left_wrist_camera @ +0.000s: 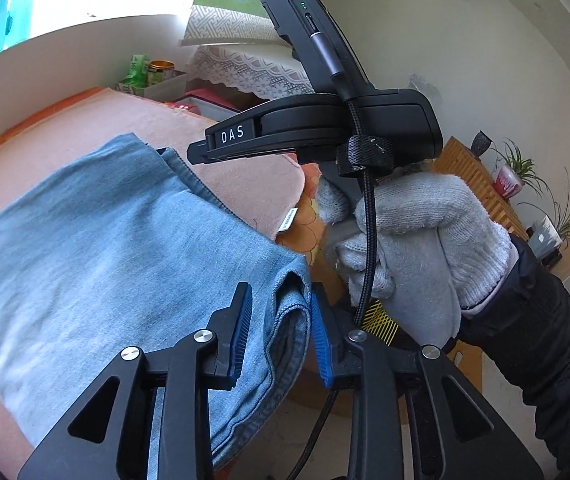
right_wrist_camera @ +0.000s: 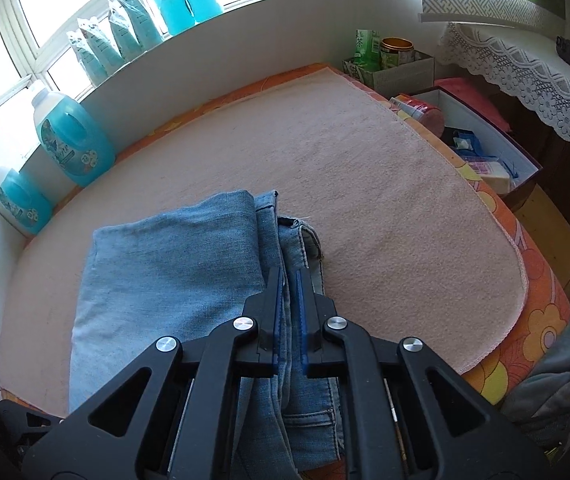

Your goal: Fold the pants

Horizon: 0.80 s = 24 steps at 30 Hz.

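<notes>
Faded light-blue denim pants [right_wrist_camera: 173, 272], folded into a thick rectangular stack, lie on a pink terry towel [right_wrist_camera: 385, 184]. The stack's long axis runs straight away from the right gripper [right_wrist_camera: 289, 304], whose blue-padded jaws pinch the layered right edge (hems and seams showing). The left gripper [left_wrist_camera: 281, 332] stands partly parted around the rolled fold, pads not pressing. Right of it, a grey-gloved hand [left_wrist_camera: 413, 236] grips the other tool.
</notes>
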Motion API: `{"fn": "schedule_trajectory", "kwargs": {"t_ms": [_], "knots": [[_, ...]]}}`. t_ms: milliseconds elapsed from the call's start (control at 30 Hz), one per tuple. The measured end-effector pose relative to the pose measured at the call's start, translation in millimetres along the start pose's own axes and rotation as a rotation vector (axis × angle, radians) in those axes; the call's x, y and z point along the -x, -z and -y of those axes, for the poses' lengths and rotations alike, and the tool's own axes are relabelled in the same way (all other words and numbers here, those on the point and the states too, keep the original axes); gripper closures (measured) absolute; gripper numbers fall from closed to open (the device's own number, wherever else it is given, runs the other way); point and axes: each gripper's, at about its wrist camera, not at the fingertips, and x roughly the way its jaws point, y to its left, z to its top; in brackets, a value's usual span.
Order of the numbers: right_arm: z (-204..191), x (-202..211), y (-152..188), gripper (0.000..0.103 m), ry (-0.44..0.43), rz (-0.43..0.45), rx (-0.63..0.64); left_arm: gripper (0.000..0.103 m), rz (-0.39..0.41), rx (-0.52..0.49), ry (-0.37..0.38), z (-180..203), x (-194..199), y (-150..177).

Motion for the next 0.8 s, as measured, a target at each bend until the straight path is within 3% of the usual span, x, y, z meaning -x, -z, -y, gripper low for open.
{"fn": "schedule_trajectory", "kwargs": {"t_ms": [100, 300, 367, 433, 467, 533, 633, 800], "knots": [[-2, 8, 1, 0.095, 0.011, 0.008, 0.012, 0.063, 0.004, -0.014, -0.024, 2, 3, 1], [-11, 30, 2, 0.093, 0.035, 0.042, 0.045, 0.055, 0.025, -0.040, -0.067, 4, 13, 0], [-14, 37, 2, 0.079, 0.053, 0.063, 0.064, 0.051, 0.031, -0.045, -0.081, 4, 18, 1], [-19, 44, 2, 0.050, 0.058, 0.093, 0.090, 0.048, 0.034, -0.039, -0.090, 1, 24, 2], [-21, 46, 2, 0.044, 0.060, 0.108, 0.110, 0.047, 0.037, -0.033, -0.093, -3, 28, 2], [-27, 49, 4, 0.020, 0.066, 0.131, 0.155, 0.043, 0.050, -0.010, -0.103, -13, 40, 5], [-32, 47, 6, 0.013, 0.051, 0.134, 0.200, 0.038, 0.064, 0.047, -0.131, -38, 58, 9], [-34, 21, 11, 0.002, -0.004, 0.044, 0.240, 0.038, 0.080, 0.179, -0.185, -90, 86, 21]]}}
